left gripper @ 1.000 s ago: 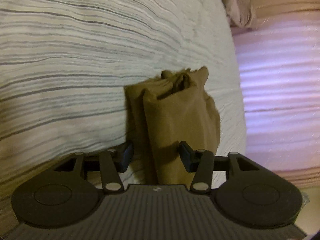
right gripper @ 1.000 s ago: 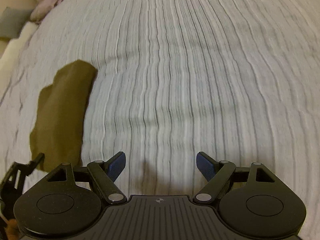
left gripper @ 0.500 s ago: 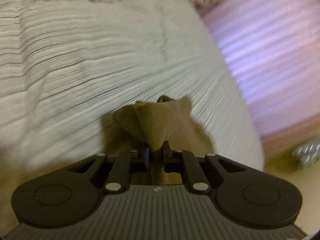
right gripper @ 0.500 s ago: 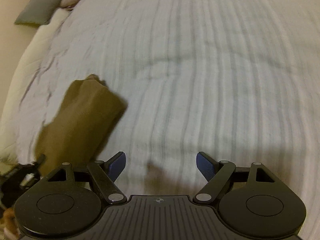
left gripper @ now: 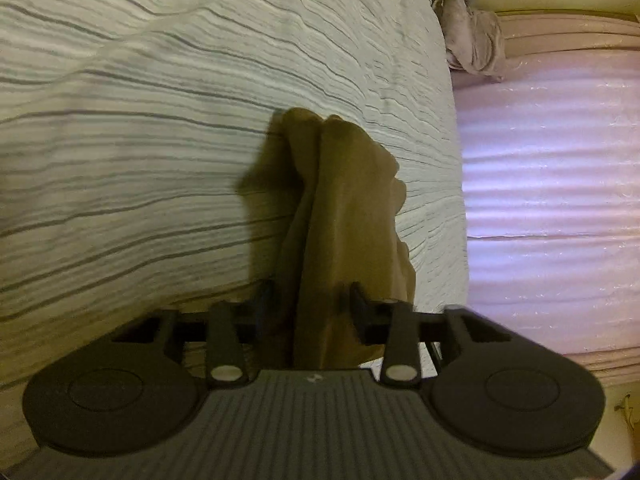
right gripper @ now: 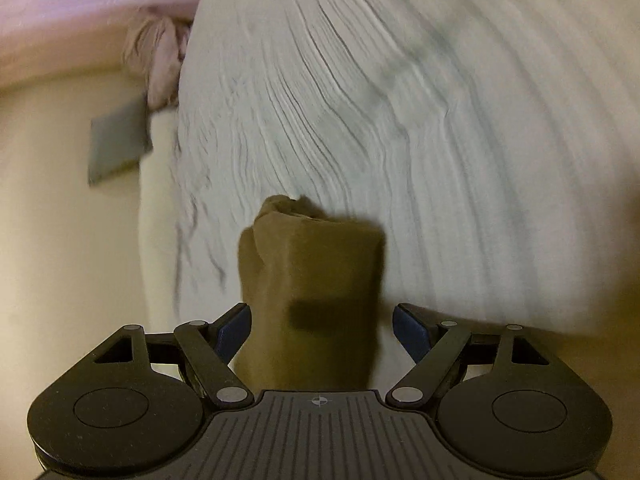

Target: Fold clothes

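Note:
A folded olive-brown garment (left gripper: 344, 216) lies on the white striped bedspread (left gripper: 140, 128) near the bed's edge. In the left wrist view it runs up from between the fingers of my left gripper (left gripper: 312, 304), whose jaws stand apart on either side of the cloth. In the right wrist view the same garment (right gripper: 312, 276) sits between the blue-padded fingers of my right gripper (right gripper: 322, 326), which is open wide and not pinching it. The garment's near end is hidden under each gripper body.
A crumpled pinkish cloth (left gripper: 472, 40) lies at the bed's far corner, also showing in the right wrist view (right gripper: 160, 60). A pink ribbed surface (left gripper: 552, 184) lies beside the bed. A grey cushion (right gripper: 116, 144) rests off the bed edge.
My left gripper shut on the garment half a second ago and has now opened again. My right gripper swung left until the garment lies between its open fingers.

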Tool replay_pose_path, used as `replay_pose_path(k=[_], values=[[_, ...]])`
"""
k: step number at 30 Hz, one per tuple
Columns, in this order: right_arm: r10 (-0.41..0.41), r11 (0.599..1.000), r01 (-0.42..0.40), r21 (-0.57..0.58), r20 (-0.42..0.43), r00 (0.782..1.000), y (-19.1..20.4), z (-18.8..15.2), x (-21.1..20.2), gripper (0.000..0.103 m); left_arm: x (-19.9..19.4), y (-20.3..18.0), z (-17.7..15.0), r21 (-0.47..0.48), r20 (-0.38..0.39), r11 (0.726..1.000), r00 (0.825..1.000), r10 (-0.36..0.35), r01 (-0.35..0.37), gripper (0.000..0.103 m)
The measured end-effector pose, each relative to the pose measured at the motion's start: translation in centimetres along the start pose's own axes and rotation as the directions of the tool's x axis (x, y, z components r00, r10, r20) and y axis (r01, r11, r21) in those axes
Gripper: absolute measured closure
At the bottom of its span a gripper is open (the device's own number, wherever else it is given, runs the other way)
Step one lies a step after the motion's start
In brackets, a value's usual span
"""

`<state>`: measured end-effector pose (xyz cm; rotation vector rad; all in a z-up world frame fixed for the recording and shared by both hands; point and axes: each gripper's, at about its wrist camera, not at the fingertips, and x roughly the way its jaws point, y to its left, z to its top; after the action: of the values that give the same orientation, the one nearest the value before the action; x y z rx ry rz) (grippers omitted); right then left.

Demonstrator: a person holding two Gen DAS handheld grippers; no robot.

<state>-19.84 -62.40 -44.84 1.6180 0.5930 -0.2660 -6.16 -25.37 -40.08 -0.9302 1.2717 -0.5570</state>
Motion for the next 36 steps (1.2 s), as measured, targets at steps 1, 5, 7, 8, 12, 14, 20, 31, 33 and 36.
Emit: replay_pose_path(k=[1,5,7,8,12,14,20,31,33,36], values=[[0.003,1.0,-0.003,0.025,0.006,1.0,-0.2,0.1,0.9,0.023,0.1,-0.1,0.4,0.006,-0.005,1.0,1.0,-0.004,0.004,0.092],[-0.067,0.998,0.067,-0.004,0.007,0.998,0.9,-0.3,2.8,0.078,0.0,-0.7,2.1,0.059,-0.034,0.998,0.999,-0.006,0.008,0.096],[-0.084,0.996,0.084,-0.017,0.01,0.996,2.0,-1.3,2.3,0.078,-0.5,-1.4,3.5,0.119,-0.041,0.993,0.999,0.005,0.0,0.096],[-0.092,0.995,0.093,-0.024,0.012,0.996,2.6,-1.8,2.0,0.078,-1.0,-1.7,4.2,0.145,-0.034,0.989,0.999,0.011,-0.006,0.096],[-0.104,0.994,0.102,-0.032,-0.071,0.992,3.6,-5.4,1.6,0.078,-2.6,-2.8,7.3,0.212,0.033,0.976,0.998,0.049,-0.055,0.096],[-0.114,0.993,0.109,-0.043,-0.122,0.986,3.6,-7.0,1.7,0.077,-2.5,-3.6,8.3,0.274,0.048,0.955,0.994,0.103,-0.112,0.094],[-0.194,0.942,0.17,-0.29,-0.056,0.979,5.0,-6.1,-0.4,0.031,-3.8,-2.9,8.7,0.307,0.004,0.945,0.993,0.12,-0.116,0.069],[-0.087,0.938,0.016,-0.346,-0.19,0.978,4.0,0.1,5.7,0.016,-1.0,-1.6,9.8,0.288,-0.036,0.956,0.997,0.074,-0.061,0.061],[-0.099,0.941,0.025,-0.337,-0.205,0.974,3.5,0.4,7.3,0.017,-0.1,-1.2,10.0,0.261,-0.048,0.965,0.998,0.051,-0.037,0.063],[-0.095,0.941,0.017,-0.337,-0.218,0.971,3.4,0.0,8.5,0.048,1.5,-1.1,10.4,0.244,-0.093,0.97,0.996,0.006,0.017,0.077]])
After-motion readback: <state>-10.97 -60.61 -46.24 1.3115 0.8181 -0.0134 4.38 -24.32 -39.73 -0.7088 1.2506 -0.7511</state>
